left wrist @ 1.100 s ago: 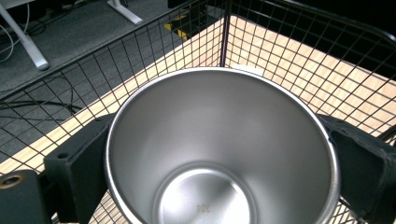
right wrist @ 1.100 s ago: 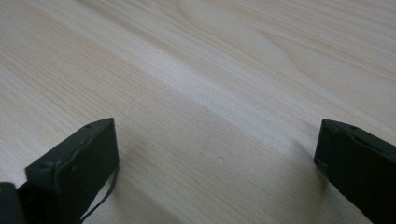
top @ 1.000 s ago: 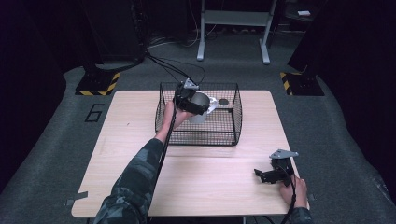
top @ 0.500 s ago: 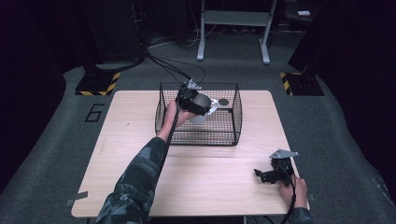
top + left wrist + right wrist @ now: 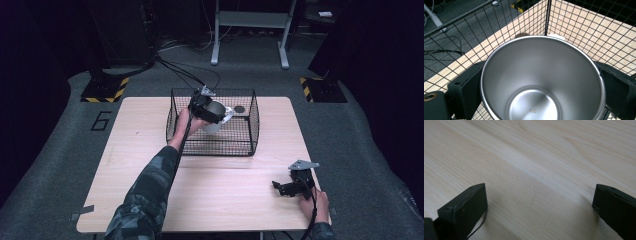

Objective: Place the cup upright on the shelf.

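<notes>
The steel cup (image 5: 542, 80) is clamped between my left gripper's (image 5: 212, 114) jaws, one black jaw pressed to each side of its wall, and I'm looking straight down into its shiny mouth with the stamped mark at the bottom. It hangs inside the wire basket (image 5: 252, 117), up near the rim height and toward the basket's left rear, tilted with its open mouth facing back to my camera. Compared with a second ago it has barely shifted, maybe a touch further in over the basket floor; the hand and forearm reach in at the same angle as before, so I read this as a slow approach rather than a swing. That tells me the carry is essentially done and what remains is lowering and letting go. Past the cup's far rim I can make out something white (image 5: 556, 37) against the basket's mesh corner, and a small dark disc (image 5: 239, 109) lies on the basket floor to the right of the cup; I'd want the cup to come down clear of both. Well outside the basket, toward the table's (image 5: 140, 150) near right corner, my right gripper (image 5: 285, 188) rests on the wood with its jaws spread wide and nothing between them, unchanged from the earlier frames.
</notes>
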`<state>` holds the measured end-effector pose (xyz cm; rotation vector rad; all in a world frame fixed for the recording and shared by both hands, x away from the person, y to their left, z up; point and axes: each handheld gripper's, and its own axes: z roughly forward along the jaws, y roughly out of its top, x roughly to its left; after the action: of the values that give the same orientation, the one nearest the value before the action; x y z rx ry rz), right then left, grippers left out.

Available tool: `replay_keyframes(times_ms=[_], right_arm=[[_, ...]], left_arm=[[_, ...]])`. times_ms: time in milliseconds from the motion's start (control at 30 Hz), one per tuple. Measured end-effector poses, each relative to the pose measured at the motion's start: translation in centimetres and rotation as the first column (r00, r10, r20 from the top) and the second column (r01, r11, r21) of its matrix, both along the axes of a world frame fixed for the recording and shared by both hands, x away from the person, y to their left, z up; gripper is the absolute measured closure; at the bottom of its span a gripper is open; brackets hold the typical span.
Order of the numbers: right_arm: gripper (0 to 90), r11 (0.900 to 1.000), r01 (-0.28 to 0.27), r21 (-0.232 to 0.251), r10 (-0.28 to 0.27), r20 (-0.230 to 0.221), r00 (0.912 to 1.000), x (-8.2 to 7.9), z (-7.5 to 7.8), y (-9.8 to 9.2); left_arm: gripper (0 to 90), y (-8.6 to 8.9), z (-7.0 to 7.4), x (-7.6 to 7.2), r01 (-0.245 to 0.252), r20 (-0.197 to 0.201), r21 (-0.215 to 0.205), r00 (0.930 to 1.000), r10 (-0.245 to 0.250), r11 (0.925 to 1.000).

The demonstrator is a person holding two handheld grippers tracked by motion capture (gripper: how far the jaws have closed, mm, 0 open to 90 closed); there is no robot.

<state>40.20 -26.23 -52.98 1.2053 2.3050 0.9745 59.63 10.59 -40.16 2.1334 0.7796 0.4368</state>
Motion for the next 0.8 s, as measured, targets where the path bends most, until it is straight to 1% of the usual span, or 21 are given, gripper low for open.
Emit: replay_keyframes(times_ms=[33, 100, 200, 367, 467, 600, 633, 667, 800], right_arm=[[0.0, 1.0, 0.001, 0.001, -0.001, -0.001, 1.0, 0.0, 0.0, 0.0], [0.0, 1.0, 0.0, 0.001, 0.0, -0.001, 1.0, 0.0, 0.0, 0.0], [0.0, 1.0, 0.001, 0.001, -0.001, -0.001, 1.0, 0.0, 0.0, 0.0], [0.0, 1.0, 0.0, 0.001, 0.0, -0.001, 1.0, 0.0, 0.0, 0.0], [0.0, 1.0, -0.001, -0.001, 0.001, 0.0, 1.0, 0.0, 0.0, 0.0], [0.0, 1.0, -0.001, 0.001, 0.001, -0.001, 1.0, 0.0, 0.0, 0.0], [0.0, 1.0, 0.005, 0.006, -0.005, -0.002, 1.0, 0.0, 0.0, 0.0], [0.0, 1.0, 0.007, 0.006, -0.007, -0.002, 1.0, 0.0, 0.0, 0.1], [0.0, 1.0, 0.01, 0.009, -0.01, -0.004, 0.9999, 0.0, 0.0, 0.1]], left_arm=[[6.2, 0.0, -0.1, 0.1, -0.001, -0.004, -0.002, 1.0, 0.001, 1.0], [6.2, 0.0, -0.3, 0.2, 0.004, -0.009, 0.009, 1.0, -0.004, 0.9999], [6.2, 0.0, -0.5, 0.4, 0.007, -0.015, 0.014, 0.9999, -0.007, 0.9999], [6.2, -0.2, -0.9, 0.6, 0.016, -0.031, 0.015, 0.9994, -0.015, 0.9998], [6.2, -0.2, -1.1, 0.7, 0.021, -0.05, 0.014, 0.9985, -0.02, 0.9997], [6.2, -0.3, -1.3, 0.8, 0.018, -0.059, 0.014, 0.9981, -0.017, 0.9997], [6.2, -0.2, -1.4, 0.9, 0.022, -0.063, 0.02, 0.9978, -0.021, 0.9996], [6.2, -0.3, -1.5, 0.9, 0.017, -0.07, 0.011, 0.9974, -0.016, 0.9998], [6.2, -0.5, -1.9, 1.1, 0.018, -0.081, 0.003, 0.9966, -0.018, 0.9998]])
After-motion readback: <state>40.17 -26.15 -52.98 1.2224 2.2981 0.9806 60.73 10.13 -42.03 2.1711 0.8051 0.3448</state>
